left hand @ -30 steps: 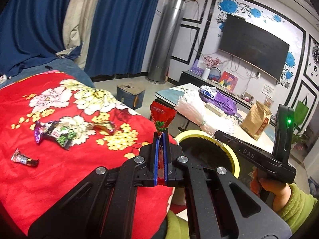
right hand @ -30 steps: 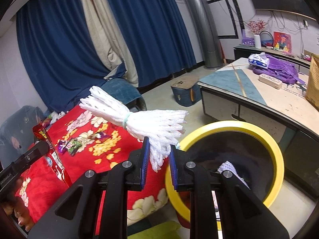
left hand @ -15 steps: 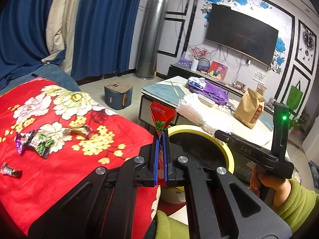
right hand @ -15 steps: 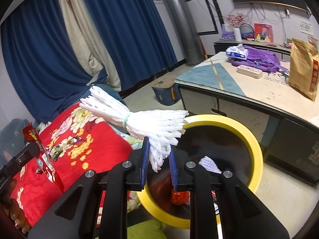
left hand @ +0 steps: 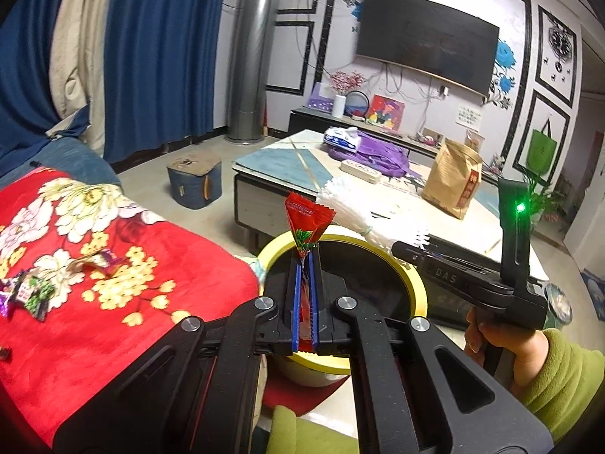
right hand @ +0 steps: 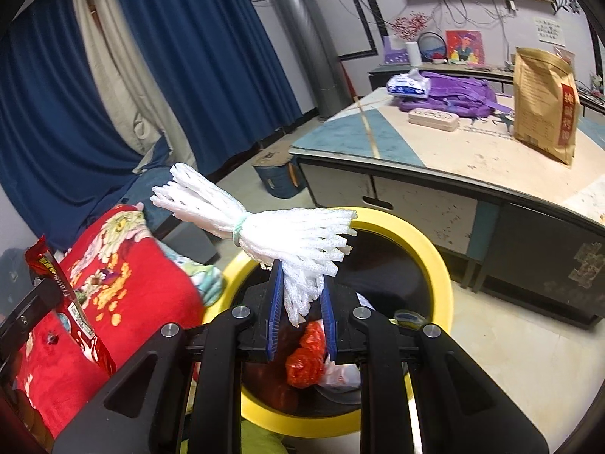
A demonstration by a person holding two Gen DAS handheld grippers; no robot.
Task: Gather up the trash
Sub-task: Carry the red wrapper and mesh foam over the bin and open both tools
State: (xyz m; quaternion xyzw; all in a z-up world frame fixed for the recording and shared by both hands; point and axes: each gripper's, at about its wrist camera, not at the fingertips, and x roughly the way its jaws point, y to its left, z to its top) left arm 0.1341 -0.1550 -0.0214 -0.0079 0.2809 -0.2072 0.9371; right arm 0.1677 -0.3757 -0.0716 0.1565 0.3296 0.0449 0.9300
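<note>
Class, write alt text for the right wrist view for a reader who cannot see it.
The right tongs grip a white foam net bundle above a yellow-rimmed bin that already holds trash. At left, the left tongs hold a red wrapper beside a red floral blanket.

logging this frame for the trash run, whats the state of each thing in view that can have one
left gripper: shut on the red wrapper, over the bin
right gripper: shut on the white foam net, over the bin
yellow-rimmed bin: open, trash inside
red crumpled piece: lying in the bin
candy wrappers: lying on the red blanket, not collected
brown paper bag: upright on the table
TV: screen dark
</note>
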